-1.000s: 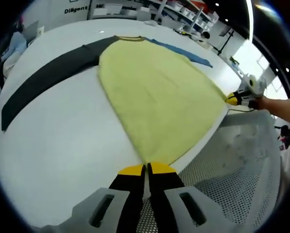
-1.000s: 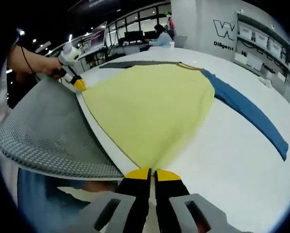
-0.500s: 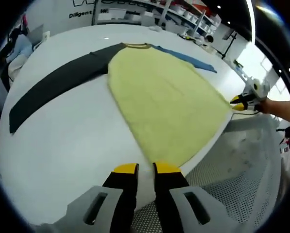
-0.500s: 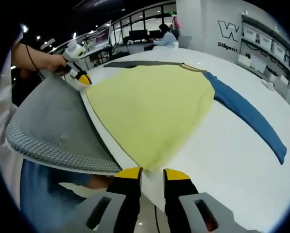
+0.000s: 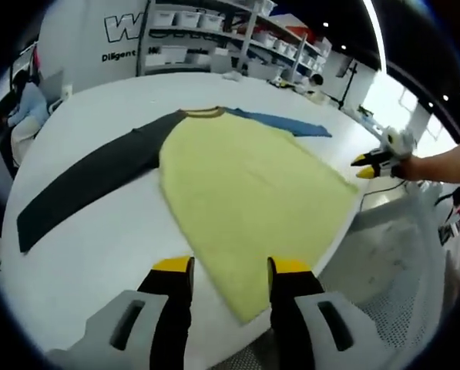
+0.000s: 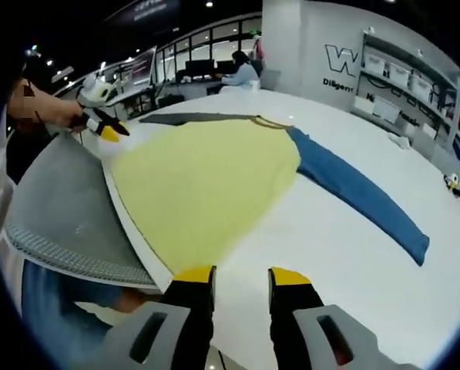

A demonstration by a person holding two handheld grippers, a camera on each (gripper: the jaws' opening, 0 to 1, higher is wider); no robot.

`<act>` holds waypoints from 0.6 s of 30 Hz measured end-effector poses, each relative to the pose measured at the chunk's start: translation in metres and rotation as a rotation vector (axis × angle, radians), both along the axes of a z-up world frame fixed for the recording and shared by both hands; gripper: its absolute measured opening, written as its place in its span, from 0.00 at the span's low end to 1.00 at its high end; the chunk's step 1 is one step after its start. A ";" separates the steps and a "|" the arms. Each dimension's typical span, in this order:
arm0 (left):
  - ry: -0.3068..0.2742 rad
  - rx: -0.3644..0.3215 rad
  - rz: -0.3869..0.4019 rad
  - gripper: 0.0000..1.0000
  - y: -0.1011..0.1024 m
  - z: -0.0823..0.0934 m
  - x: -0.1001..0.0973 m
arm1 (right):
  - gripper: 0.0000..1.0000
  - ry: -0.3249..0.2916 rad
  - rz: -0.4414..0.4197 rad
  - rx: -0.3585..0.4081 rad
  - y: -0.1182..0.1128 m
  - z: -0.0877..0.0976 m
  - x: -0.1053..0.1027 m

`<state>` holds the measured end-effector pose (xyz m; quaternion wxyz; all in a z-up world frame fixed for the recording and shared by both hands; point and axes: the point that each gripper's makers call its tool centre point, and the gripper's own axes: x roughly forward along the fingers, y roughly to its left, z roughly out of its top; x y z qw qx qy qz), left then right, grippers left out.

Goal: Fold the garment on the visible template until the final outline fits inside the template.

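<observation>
We see the garment point(image 5: 245, 193) lying flat on the white table point(image 5: 99, 231), yellow body w/ hem at the table's near edge, dark sleeve point(image 5: 91, 181) to one side of the body, blue sleeve point(image 6: 353, 189) to the other. Left gripper point(image 5: 228, 270) is spread wide, nothing between jaws, just above the hem corner. Right gripper point(image 6: 241, 275) likewise spread, empty, near the opposite hem corner. Grey mesh chair point(image 6: 60, 208) sits beside the hem edge.
</observation>
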<state>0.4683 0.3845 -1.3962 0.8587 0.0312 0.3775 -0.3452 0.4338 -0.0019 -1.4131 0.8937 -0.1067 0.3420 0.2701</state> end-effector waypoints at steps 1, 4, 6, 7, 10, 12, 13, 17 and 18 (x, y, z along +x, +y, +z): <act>-0.010 -0.001 -0.002 0.43 -0.002 0.001 0.001 | 0.22 -0.006 -0.028 0.002 -0.007 0.001 0.004; -0.061 -0.010 -0.016 0.54 -0.010 0.005 0.006 | 0.22 -0.024 -0.135 0.001 -0.037 0.005 0.020; -0.075 -0.011 -0.025 0.62 -0.013 0.005 0.007 | 0.22 -0.038 -0.197 -0.022 -0.059 0.006 0.029; -0.080 -0.010 -0.032 0.64 -0.015 0.005 0.007 | 0.21 -0.042 -0.210 -0.023 -0.063 0.007 0.032; -0.094 -0.014 -0.049 0.70 -0.019 0.004 0.006 | 0.23 -0.062 -0.295 -0.022 -0.089 0.010 0.045; -0.103 -0.013 -0.057 0.73 -0.020 0.004 0.007 | 0.23 -0.054 -0.342 -0.038 -0.107 0.008 0.052; -0.106 -0.015 -0.058 0.73 -0.021 0.005 0.007 | 0.22 -0.067 -0.381 -0.028 -0.117 0.010 0.058; -0.120 -0.017 -0.055 0.75 -0.022 0.007 0.010 | 0.22 -0.082 -0.487 -0.014 -0.144 0.014 0.076; -0.123 -0.019 -0.054 0.75 -0.022 0.008 0.011 | 0.21 -0.079 -0.511 -0.004 -0.148 0.015 0.079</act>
